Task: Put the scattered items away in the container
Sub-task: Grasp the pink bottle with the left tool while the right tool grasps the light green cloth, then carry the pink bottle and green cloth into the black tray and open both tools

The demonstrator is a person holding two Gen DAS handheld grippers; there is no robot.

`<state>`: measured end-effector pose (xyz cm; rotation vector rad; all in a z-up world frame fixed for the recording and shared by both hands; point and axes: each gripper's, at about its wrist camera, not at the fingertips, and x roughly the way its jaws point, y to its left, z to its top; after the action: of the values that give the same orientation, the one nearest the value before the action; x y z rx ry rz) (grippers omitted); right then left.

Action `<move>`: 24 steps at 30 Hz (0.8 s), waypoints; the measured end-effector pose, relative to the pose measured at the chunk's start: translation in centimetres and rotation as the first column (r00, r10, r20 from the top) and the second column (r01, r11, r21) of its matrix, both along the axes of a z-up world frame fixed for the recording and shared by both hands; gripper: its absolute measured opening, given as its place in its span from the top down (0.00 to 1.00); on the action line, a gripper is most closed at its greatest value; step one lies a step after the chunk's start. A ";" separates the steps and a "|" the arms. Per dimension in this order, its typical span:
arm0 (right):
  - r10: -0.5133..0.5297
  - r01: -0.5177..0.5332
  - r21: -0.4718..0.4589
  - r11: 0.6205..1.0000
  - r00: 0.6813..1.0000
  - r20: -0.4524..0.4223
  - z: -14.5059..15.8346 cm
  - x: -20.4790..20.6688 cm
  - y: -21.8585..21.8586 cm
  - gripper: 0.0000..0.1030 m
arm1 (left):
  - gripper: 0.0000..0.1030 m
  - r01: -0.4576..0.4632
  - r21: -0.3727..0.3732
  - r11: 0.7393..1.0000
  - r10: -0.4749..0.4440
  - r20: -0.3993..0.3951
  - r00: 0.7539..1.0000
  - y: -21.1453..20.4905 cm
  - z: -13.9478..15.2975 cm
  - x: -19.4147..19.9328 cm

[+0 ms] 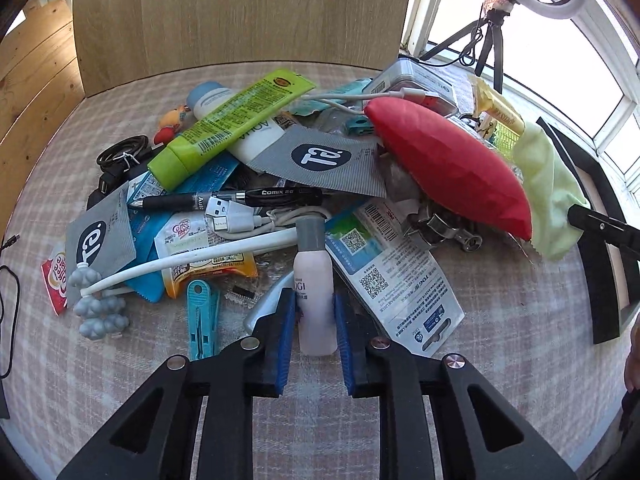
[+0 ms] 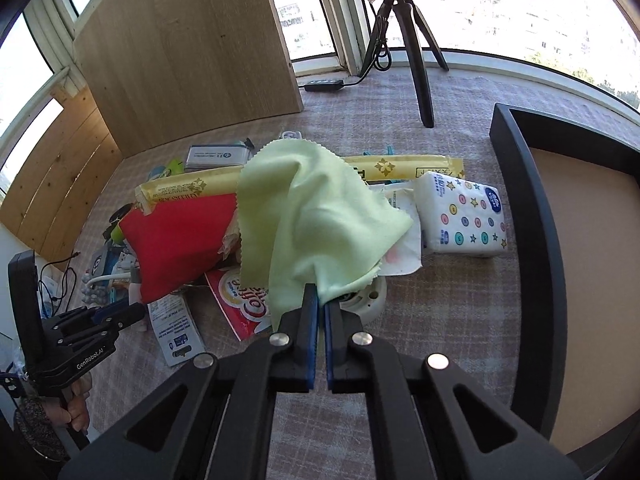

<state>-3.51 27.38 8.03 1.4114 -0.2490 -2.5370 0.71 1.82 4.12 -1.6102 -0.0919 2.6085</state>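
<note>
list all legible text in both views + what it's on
"Comix" – black pen
"Coffee mate" – creamer sachet
"Coffee mate" – red sachet
"Ta" logo – grey pouch
"TOC" – QR-code card
"GenRobot.AI" – left hand-held gripper
Partly read: "GI" on small bottle, "AQUA" on white tube.
Too small: green tube print, barcodes, tissue pack, yellow sachets.

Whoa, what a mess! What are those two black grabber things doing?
A person is tidying a pile of odds and ends on the checked tablecloth. The left gripper has its blue fingers around a small pale pink plastic bottle with a grey cap. The right gripper is pinching a light green cloth. The black-rimmed tray waits to the right.
</note>
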 end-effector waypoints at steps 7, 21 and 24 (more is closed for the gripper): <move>-0.038 0.036 -0.035 0.999 0.997 -0.065 2.3 1.4 0.9 0.98 | 0.82 -0.011 0.007 1.000 0.011 -0.061 0.998 -1.6 2.0 1.2; -0.134 0.122 -0.074 0.990 0.974 -0.183 7.9 5.4 2.9 0.98 | 0.82 0.016 0.054 0.998 -0.008 -0.156 0.988 -3.5 6.2 2.2; -0.172 0.157 -0.083 0.984 0.963 -0.207 9.1 6.6 3.6 0.98 | 0.82 0.052 0.058 0.997 -0.040 -0.182 0.982 -2.9 7.5 2.5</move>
<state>3.12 30.94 17.12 1.1244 -0.4228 -2.7603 3.18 -1.07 11.58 -1.3324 -0.1220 2.6736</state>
